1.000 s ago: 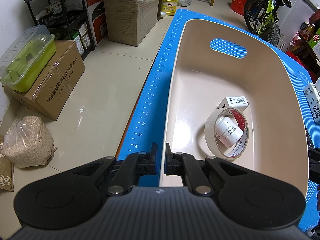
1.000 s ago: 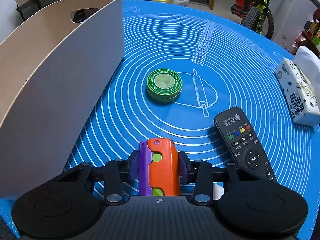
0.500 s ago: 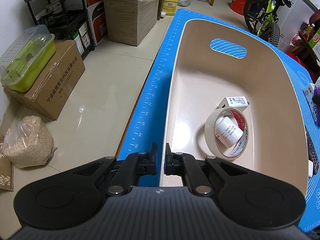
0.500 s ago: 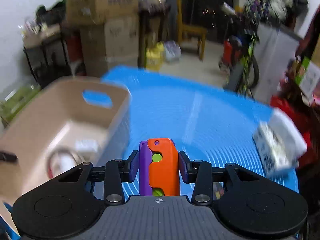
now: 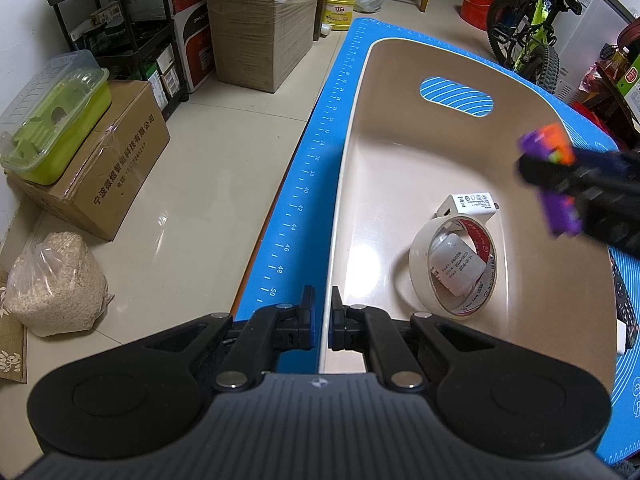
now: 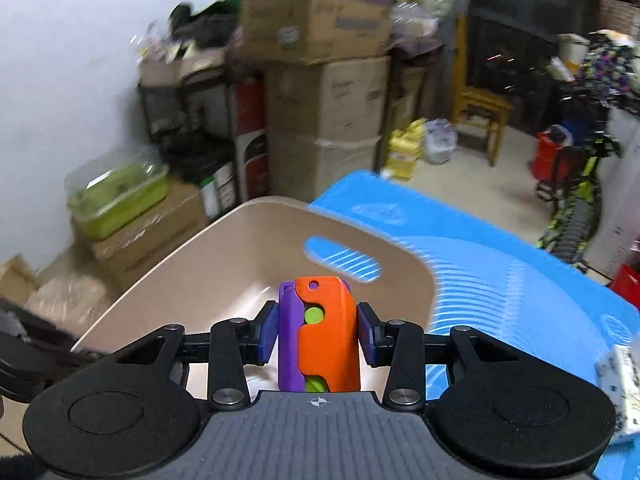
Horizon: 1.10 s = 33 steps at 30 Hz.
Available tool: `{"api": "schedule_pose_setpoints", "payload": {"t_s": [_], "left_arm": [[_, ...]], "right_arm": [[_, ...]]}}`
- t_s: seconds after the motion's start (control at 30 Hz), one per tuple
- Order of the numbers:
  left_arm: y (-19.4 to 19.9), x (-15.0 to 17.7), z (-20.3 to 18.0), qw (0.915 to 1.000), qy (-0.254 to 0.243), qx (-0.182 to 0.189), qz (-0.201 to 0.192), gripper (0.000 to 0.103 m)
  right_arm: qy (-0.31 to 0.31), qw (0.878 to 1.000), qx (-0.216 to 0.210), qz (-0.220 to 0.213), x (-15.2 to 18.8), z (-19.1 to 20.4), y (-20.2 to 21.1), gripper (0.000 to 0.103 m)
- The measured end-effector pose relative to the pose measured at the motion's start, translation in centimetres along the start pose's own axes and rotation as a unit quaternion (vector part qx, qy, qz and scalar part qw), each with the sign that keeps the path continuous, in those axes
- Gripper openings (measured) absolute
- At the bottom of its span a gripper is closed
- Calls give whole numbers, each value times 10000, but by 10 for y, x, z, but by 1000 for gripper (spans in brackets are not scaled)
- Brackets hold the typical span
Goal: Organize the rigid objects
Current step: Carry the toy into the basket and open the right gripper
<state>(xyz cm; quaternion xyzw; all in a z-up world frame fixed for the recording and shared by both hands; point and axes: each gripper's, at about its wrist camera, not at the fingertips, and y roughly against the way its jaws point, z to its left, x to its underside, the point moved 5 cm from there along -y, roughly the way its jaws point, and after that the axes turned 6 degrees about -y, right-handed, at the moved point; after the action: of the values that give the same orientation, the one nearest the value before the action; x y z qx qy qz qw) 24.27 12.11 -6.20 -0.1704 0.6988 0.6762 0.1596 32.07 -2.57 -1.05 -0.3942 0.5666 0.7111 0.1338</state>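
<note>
Blue baking mat (image 5: 304, 184) under beige bin (image 5: 384, 168). L gripper (image 5: 322, 316) clamped on bin's near rim. R gripper (image 6: 318, 334) grasping orange-purple toy (image 6: 320, 336), above bin interior. In bin: tape roll (image 5: 418, 264), white charger (image 5: 468, 204) touching behind, small label roll (image 5: 456, 264) inside tape.

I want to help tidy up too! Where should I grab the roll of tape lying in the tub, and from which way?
Probably pinch the tape roll's upper band from above: one finger in its open middle, one outside. It leans on edge against the white charger, with a small white roll sitting in its lower hole, so the top has the most room. The tub walls block a sideways reach.
</note>
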Motion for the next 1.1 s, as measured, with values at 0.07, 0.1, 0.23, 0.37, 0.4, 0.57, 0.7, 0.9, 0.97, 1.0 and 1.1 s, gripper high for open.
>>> {"api": "schedule_pose_setpoints", "payload": {"t_s": [0.07,0.1,0.23,0.37,0.4,0.57,0.7,0.9,0.97,1.0,1.1], "left_arm": [[0,0,0,10000,1,2,1,9],[0,0,0,10000,4,3,0,9],[0,0,0,10000,2,6,0,9],[-1,0,0,10000,8,5,0,9],[-1,0,0,10000,4,1,0,9],[0,0,0,10000,7,1,0,9],[-1,0,1,10000,3,3,0,9],[-1,0,1,10000,4,1,0,9],[-1,0,1,10000,3,2,0,9],[-1,0,1,10000,5,2,-1,9],[-1,0,1,10000,1,1,-1,9]], "right_arm": [[116,9997,-36,227,5,11,-12,48],[180,9992,-48,343,8,15,-17,48],[299,9969,-121,715,17,26,-32,48],[538,9933,-263,990,28,35,-35,48],[605,9921,-298,1061,30,39,-37,48],[860,9850,-386,1449,45,51,-43,48],[903,9798,-351,1748,55,53,-53,48],[953,9765,-280,1914,59,52,-60,48],[973,9749,-256,1984,61,53,-63,47],[1008,9746,-237,1984,62,52,-63,47],[1023,9747,-227,1976,66,52,-64,47]]}}
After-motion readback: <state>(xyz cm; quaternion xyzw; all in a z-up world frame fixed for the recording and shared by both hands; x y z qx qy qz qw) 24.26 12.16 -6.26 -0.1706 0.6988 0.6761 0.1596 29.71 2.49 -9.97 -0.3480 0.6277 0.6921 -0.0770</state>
